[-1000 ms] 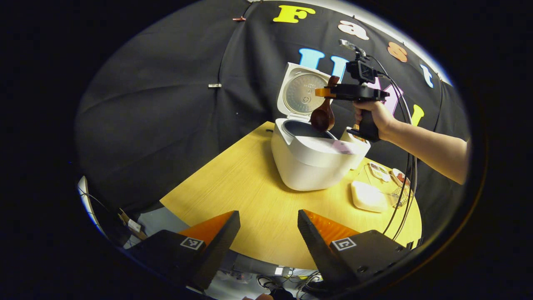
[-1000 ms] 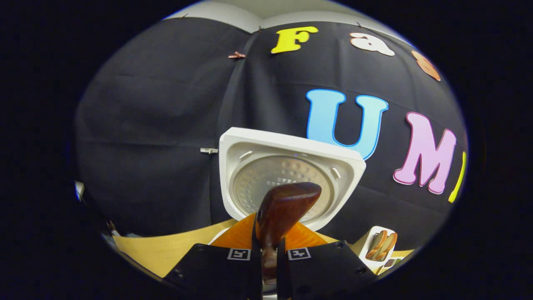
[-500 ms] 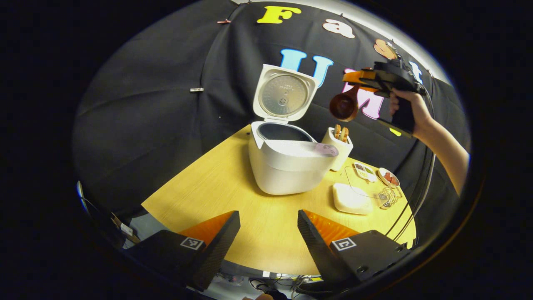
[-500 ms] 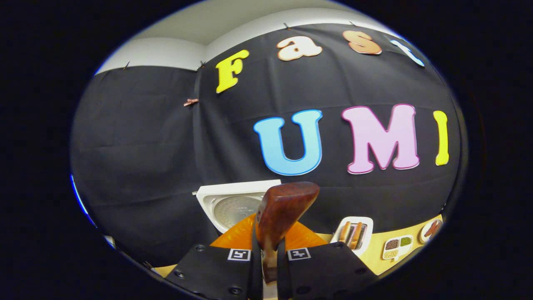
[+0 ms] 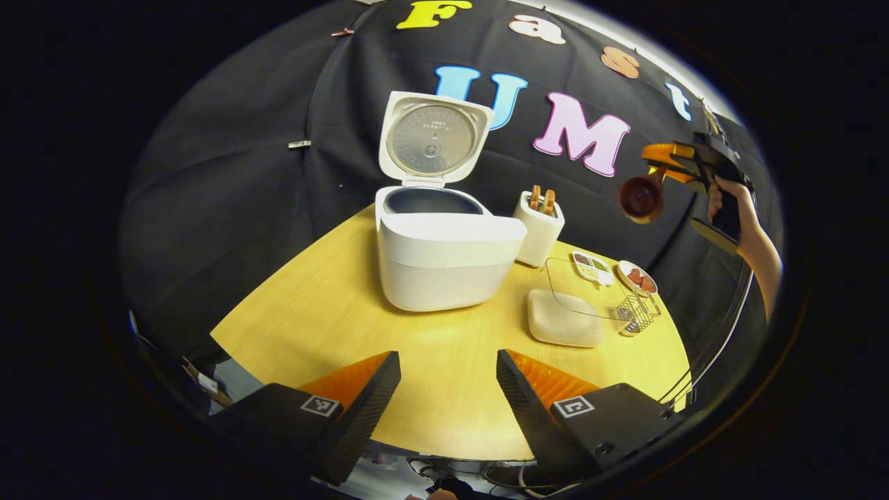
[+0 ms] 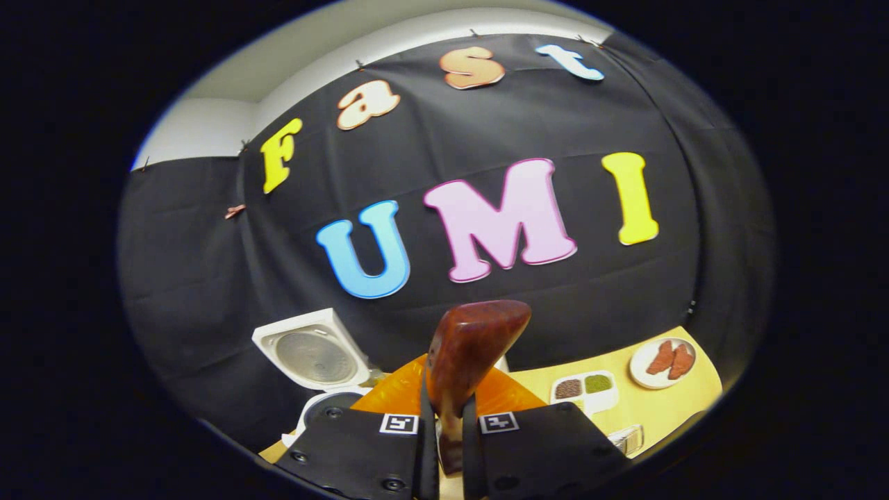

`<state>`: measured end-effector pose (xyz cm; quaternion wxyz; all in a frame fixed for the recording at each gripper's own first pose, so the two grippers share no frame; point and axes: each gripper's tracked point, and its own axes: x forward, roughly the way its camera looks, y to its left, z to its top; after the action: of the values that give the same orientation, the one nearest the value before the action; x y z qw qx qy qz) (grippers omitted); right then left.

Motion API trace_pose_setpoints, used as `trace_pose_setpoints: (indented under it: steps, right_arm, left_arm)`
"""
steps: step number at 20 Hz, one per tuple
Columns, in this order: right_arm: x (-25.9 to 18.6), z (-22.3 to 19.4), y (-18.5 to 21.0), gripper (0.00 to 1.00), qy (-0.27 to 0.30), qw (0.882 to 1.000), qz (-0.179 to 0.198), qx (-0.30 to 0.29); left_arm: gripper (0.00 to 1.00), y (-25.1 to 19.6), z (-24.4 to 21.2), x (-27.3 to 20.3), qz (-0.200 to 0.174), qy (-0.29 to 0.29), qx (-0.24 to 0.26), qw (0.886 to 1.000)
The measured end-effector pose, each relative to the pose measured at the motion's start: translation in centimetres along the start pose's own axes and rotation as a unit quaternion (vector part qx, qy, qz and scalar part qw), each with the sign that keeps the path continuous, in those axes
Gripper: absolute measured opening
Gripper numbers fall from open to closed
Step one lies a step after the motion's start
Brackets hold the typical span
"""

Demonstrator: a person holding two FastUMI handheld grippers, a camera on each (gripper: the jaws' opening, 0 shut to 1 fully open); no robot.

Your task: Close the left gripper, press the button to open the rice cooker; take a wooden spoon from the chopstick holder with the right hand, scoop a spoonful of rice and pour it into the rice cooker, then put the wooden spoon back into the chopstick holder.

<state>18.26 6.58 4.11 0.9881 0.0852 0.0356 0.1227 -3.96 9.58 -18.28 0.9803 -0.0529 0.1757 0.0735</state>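
The white rice cooker (image 5: 444, 257) stands on the round wooden table (image 5: 333, 319) with its lid (image 5: 432, 139) raised. Just right of it is the white chopstick holder (image 5: 538, 226) with wooden handles poking out. My left gripper (image 5: 448, 389) hovers open over the table's near edge, nothing between its fingers. High at the right, a hand holds my right gripper (image 5: 667, 163), shut on the dark wooden spoon (image 5: 639, 198), well above the table. In the right gripper view the spoon (image 6: 472, 347) sticks up between the closed fingers (image 6: 450, 444), with the cooker lid (image 6: 312, 355) low at the left.
A pale lidded box (image 5: 564, 326) and a clear container (image 5: 590, 292) with a small wire basket lie right of the cooker. Behind them are a divided dish of grains (image 5: 592, 267) and a plate of reddish food (image 5: 637, 278). Cables hang by the table's right edge.
The right gripper has carried the spoon from over the cooker's pot up and away to the right, past the chopstick holder. The left gripper's view has drifted, jaws still open.
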Motion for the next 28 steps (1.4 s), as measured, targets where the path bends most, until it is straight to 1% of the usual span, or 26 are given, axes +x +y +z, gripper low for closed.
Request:
trace_pose_setpoints:
  steps: [2,6,10,14,16,17,20,25,28]
  right_arm:
    - [-1.0,-0.2,-4.7,0.17,0.006,0.999,-0.034,0.013]
    - [-2.3,-1.8,-12.3,0.17,0.02,0.996,-0.083,0.029]
    - [-2.5,-4.8,-18.2,0.18,0.044,0.991,-0.115,0.05]
    - [-2.1,-8.3,-22.6,0.17,0.071,0.986,-0.14,0.061]
    - [-1.8,-10.3,-24.0,0.17,0.089,0.983,-0.146,0.068]
    - [-1.6,-11.4,-24.5,0.18,0.097,0.982,-0.148,0.072]
    - [-0.7,-14.3,-26.0,0.18,0.122,0.977,-0.154,0.085]
    - [0.3,-18.0,-26.9,0.18,0.154,0.971,-0.155,0.094]
    - [1.1,-19.9,-27.3,0.18,0.17,0.966,-0.163,0.102]
  left_arm:
    - [0.96,-1.3,0.3,0.3,0.001,-0.002,-0.002,1.0]
    - [0.96,-3.4,2.0,-0.1,0.012,-0.023,-0.017,1.0]
    - [0.96,-4.4,3.7,-0.5,0.034,-0.043,-0.033,0.998]
    - [0.96,-5.0,4.3,-0.7,0.059,-0.044,-0.036,0.997]
    - [0.98,-5.3,4.5,-0.7,0.07,-0.044,-0.035,0.996]
    - [0.96,-5.5,4.5,-0.6,0.076,-0.041,-0.034,0.996]
    - [0.96,-6.7,4.6,-0.2,0.082,-0.035,-0.044,0.995]
    - [0.96,-8.4,5.6,-0.4,0.095,-0.045,-0.03,0.994]
    - [0.96,-8.7,5.9,-0.7,0.104,-0.05,-0.03,0.993]
